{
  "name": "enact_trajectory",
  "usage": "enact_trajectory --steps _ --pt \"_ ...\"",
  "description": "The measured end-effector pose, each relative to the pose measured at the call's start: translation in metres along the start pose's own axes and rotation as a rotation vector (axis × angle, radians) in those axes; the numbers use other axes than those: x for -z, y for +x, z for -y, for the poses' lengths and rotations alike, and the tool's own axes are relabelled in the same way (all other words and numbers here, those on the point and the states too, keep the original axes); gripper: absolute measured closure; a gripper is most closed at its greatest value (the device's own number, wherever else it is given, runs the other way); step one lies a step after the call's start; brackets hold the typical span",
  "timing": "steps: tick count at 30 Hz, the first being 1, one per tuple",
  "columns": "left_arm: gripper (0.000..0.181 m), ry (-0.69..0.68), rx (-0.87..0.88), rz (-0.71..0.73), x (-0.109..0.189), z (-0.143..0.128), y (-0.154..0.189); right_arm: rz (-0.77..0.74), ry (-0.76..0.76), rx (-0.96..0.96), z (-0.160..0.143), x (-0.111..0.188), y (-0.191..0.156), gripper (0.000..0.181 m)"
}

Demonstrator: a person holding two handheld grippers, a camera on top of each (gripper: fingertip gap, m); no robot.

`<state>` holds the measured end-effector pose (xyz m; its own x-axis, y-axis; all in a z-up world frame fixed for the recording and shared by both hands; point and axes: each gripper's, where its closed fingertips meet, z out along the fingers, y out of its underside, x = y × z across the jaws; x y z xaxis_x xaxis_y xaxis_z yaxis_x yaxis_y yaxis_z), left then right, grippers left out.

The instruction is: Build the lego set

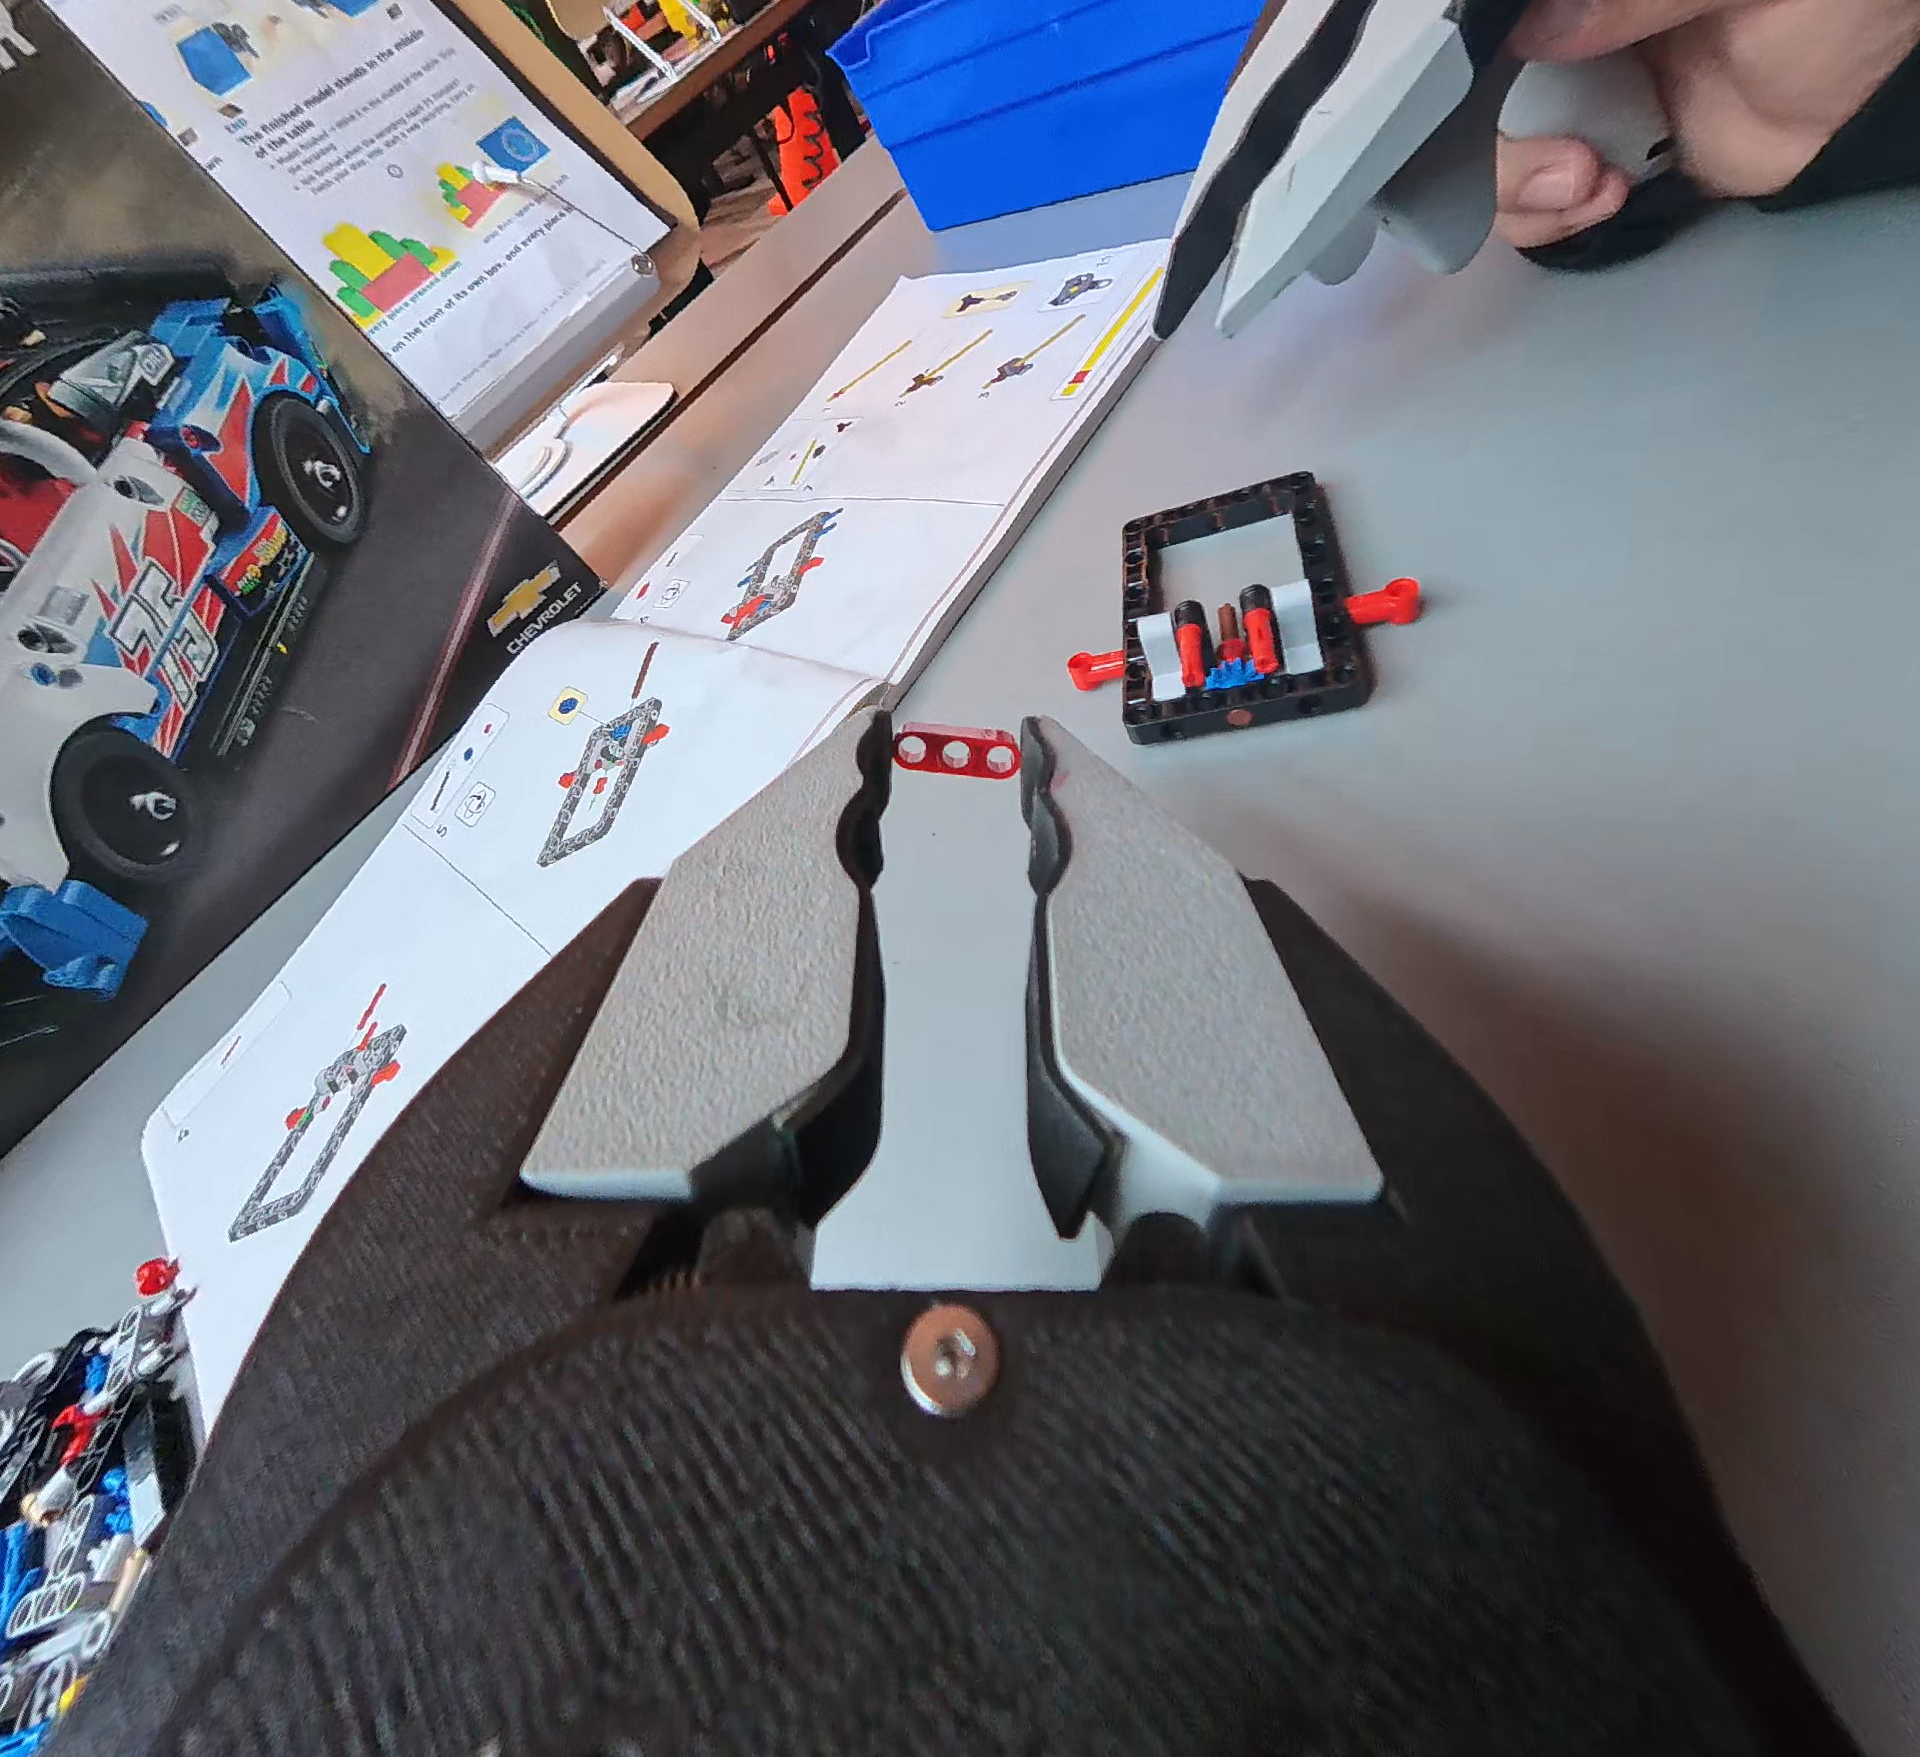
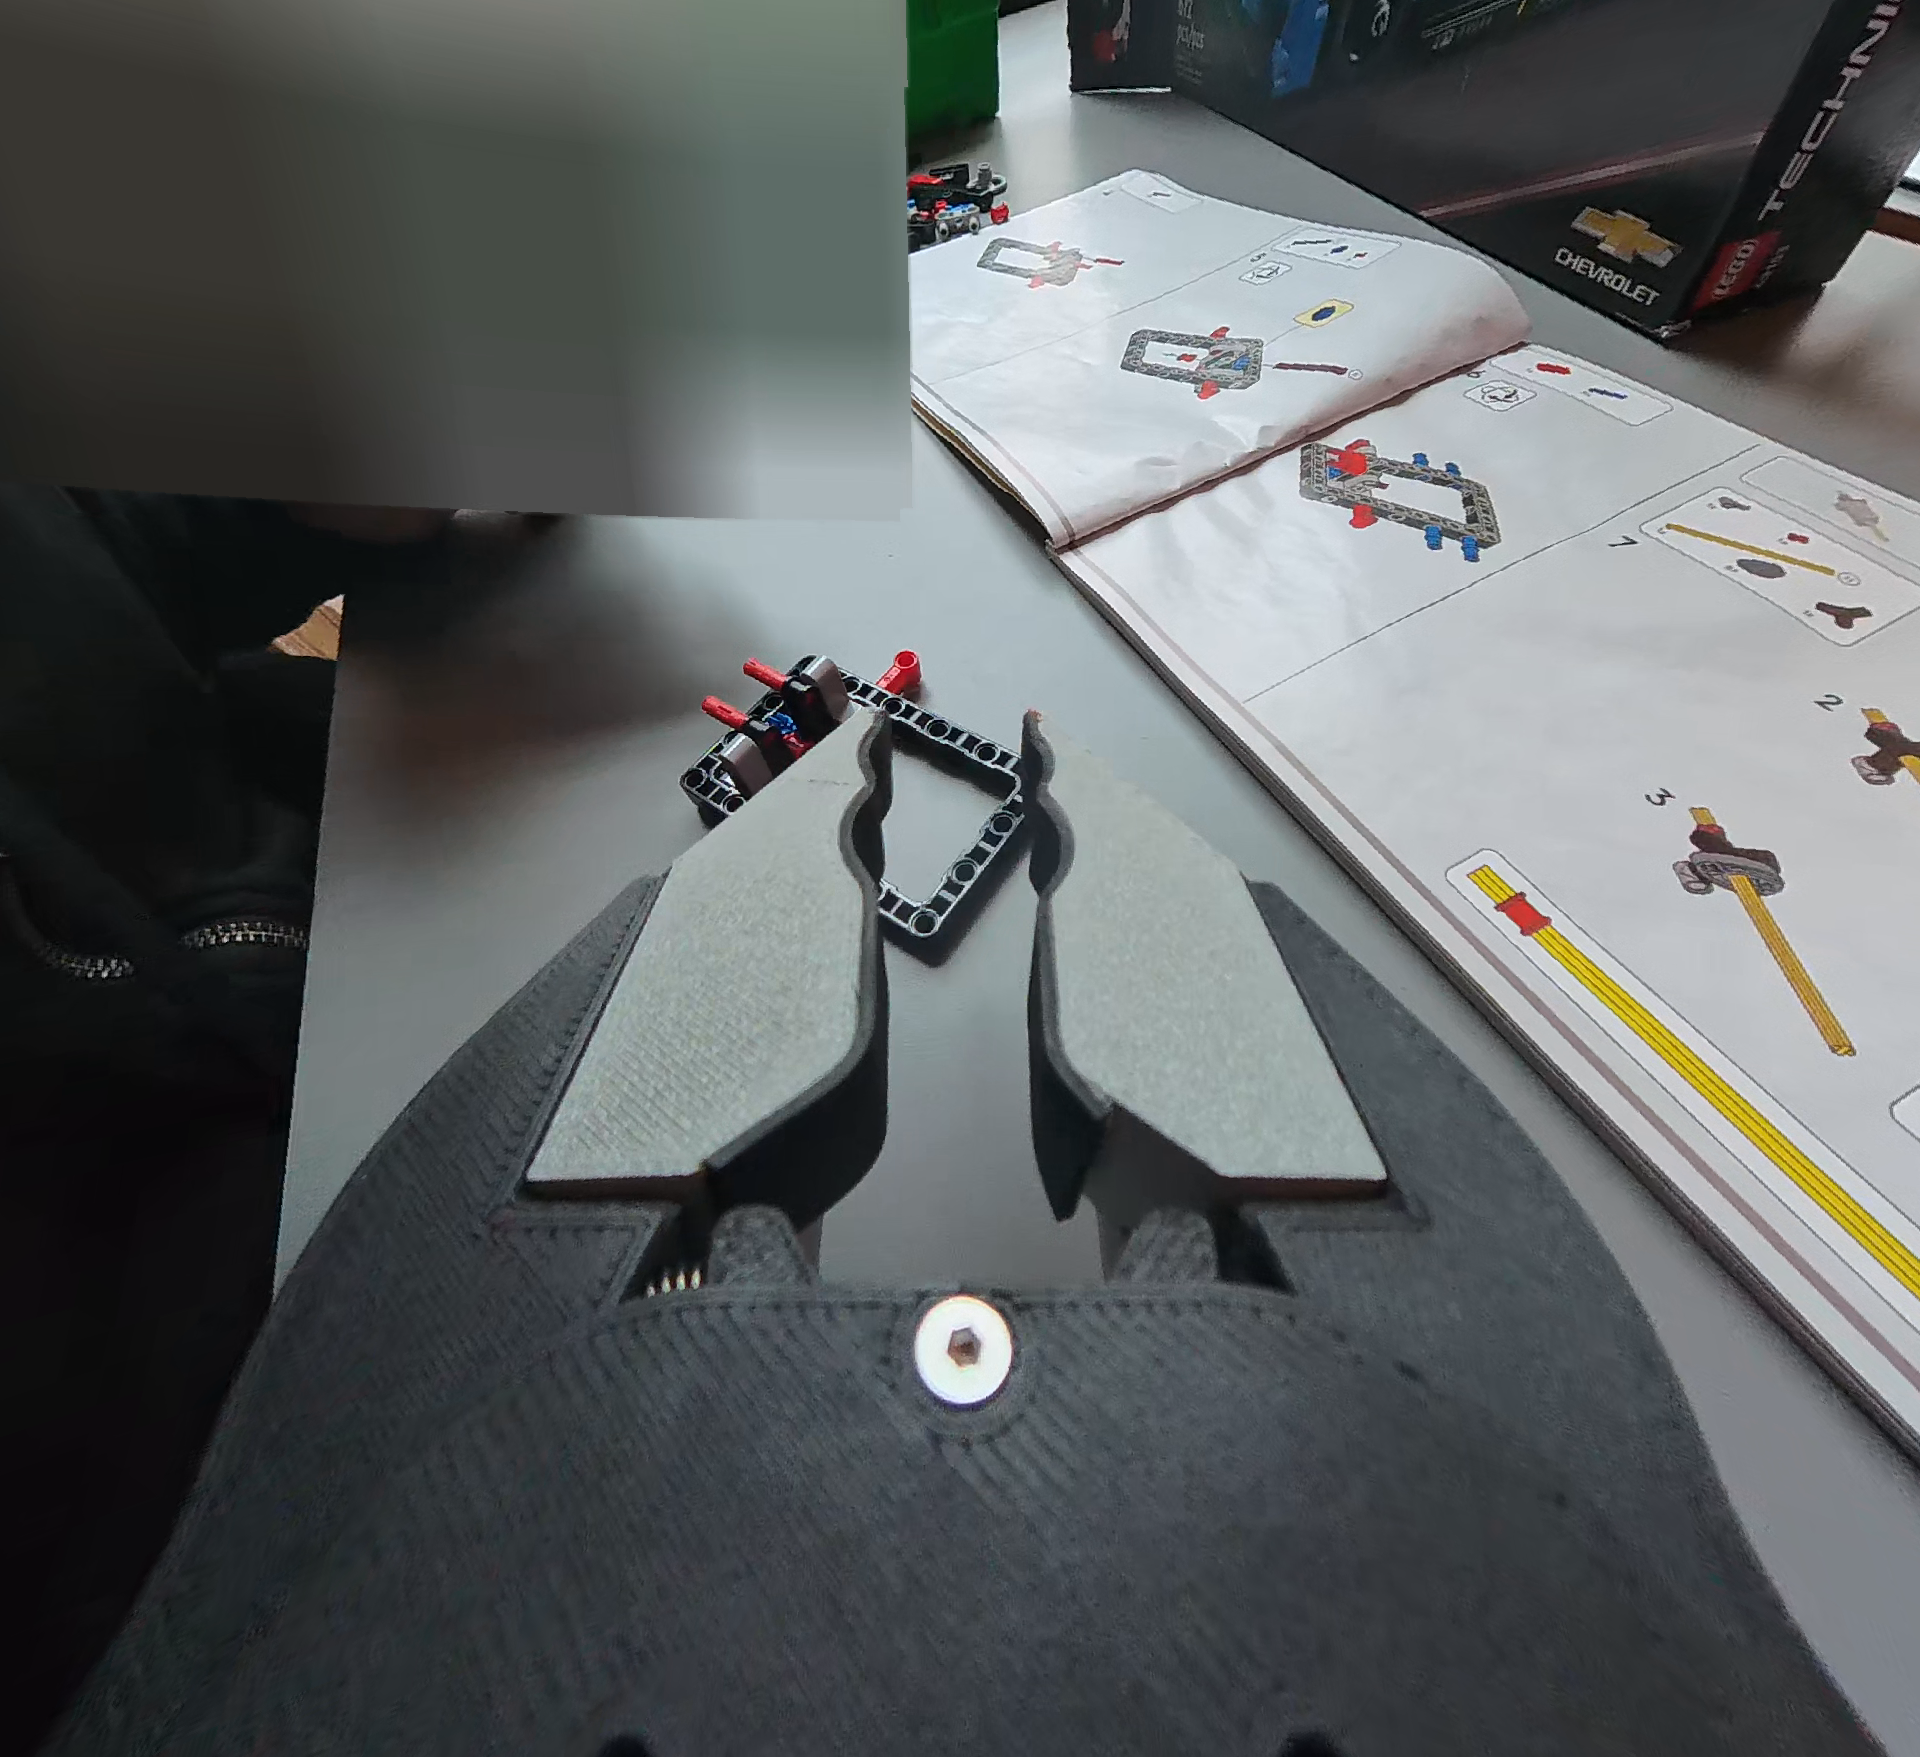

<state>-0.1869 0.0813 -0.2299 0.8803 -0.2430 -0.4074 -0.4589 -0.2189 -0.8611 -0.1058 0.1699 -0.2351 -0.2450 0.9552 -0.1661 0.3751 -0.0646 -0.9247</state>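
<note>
The grey table (image 1: 1558,876) carries everything, with a blue bin (image 1: 1039,76) at its far side. The tall set box (image 2: 1507,66), printed with a racing car, stands upright behind the open instruction booklet (image 2: 1351,668), which lies flat with both pages showing drawn build steps. A heap of loose parts (image 1: 73,1479) sits at the booklet's near corner in the left wrist view. Out on the bare table lies the black frame (image 1: 1242,611), a rectangle of holed beams with grey blocks, red and black pins and a small blue gear across one end, and a red axle pin sticking out on each side. The right tool (image 2: 956,720) hovers over the frame with its fingers parted and nothing between them; a hand (image 1: 1714,45) grips its handle. The left tool (image 1: 956,731) is partly open, its tips on either side of a small red three-hole beam (image 1: 956,751) lying just beside the booklet's edge; whether they press it I cannot tell.
</note>
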Motion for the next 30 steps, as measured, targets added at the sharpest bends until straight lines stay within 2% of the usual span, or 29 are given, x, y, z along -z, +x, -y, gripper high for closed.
enact_trajectory --steps 30 --pt "0.158 0.047 -0.027 -0.002 0.0042 0.0073 0.0039 -0.068 0.011 0.035 0.0014 0.0070 0.0084 0.162"
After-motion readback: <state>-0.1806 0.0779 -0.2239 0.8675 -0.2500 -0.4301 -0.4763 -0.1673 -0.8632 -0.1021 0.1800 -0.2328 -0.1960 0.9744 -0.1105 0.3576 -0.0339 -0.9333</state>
